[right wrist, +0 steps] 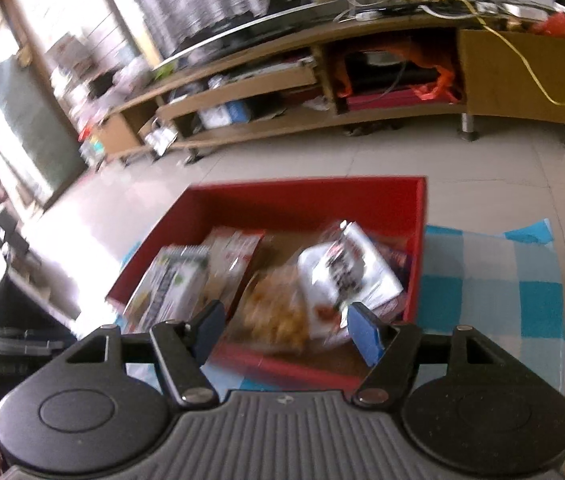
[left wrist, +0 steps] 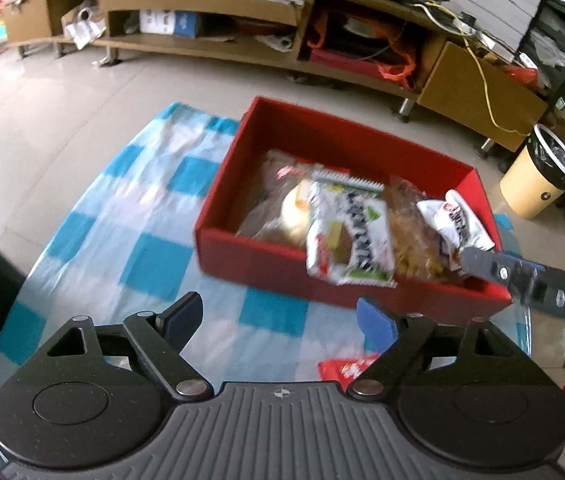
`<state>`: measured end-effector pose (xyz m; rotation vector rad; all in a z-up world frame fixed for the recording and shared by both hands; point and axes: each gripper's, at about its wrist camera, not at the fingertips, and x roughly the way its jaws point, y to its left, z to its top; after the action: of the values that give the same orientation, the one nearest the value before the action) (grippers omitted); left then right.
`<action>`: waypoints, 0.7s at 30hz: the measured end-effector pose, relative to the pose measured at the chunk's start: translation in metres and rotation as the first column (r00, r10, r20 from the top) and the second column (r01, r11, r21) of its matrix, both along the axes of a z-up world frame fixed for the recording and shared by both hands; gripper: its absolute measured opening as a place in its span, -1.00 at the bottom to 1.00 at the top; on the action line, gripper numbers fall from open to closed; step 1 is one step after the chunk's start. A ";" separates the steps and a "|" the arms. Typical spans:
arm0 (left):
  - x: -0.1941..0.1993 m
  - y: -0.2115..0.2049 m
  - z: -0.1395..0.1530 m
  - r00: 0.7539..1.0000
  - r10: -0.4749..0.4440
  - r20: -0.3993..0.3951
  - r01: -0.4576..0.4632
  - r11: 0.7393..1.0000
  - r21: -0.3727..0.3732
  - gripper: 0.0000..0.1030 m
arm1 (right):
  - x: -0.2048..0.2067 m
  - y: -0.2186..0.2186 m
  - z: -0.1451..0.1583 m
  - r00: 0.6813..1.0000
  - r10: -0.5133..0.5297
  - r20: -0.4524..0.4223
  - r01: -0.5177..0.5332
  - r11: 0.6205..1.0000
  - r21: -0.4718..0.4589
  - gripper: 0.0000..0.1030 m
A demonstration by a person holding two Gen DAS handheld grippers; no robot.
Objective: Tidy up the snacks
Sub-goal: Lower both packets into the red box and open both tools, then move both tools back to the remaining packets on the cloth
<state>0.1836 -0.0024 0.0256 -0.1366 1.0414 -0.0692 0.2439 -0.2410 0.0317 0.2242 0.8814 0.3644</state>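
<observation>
A red box [left wrist: 266, 248] is set on a blue-and-white checked cloth [left wrist: 154, 216] and is filled with snacks. A green-and-white packet [left wrist: 348, 232] is propped over the near wall of the box, a clear bag of golden snacks [left wrist: 414, 240] lies beside it, and a white packet [left wrist: 458, 220] is seen at the right end. The left gripper [left wrist: 282, 316] is held in front of the box with its jaws wide apart and nothing between them; a red packet [left wrist: 346, 368] lies on the cloth just below it. The right gripper [right wrist: 284, 324] is poised over the near edge of the red box [right wrist: 418, 248], its jaws spread moderately and gripping nothing, with the white packet [right wrist: 346, 276] just beyond them.
</observation>
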 end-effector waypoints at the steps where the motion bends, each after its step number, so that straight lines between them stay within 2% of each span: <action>1: -0.002 0.001 -0.001 1.000 0.004 -0.008 -0.004 1.000 -0.003 0.72 | -0.005 0.003 -0.001 1.000 0.016 0.000 -0.016 1.000 -0.002 0.30; 11: 0.008 -0.023 -0.012 1.000 -0.031 -0.001 0.031 0.997 0.077 0.72 | -0.009 -0.001 -0.004 1.000 0.004 -0.017 -0.004 1.000 0.000 0.32; 14: 0.016 -0.027 -0.017 1.000 -0.022 -0.009 0.023 0.995 0.093 0.70 | -0.006 -0.004 -0.003 1.000 0.001 -0.015 -0.001 1.000 0.004 0.32; 21: 0.022 -0.028 -0.010 0.999 0.023 0.039 -0.027 0.992 0.121 0.70 | -0.004 -0.001 -0.005 1.000 0.012 -0.023 -0.012 1.000 0.000 0.32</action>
<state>0.2057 -0.0306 0.0153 -0.0375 1.0039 0.0145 0.2397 -0.2423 0.0269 0.2234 0.9054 0.3738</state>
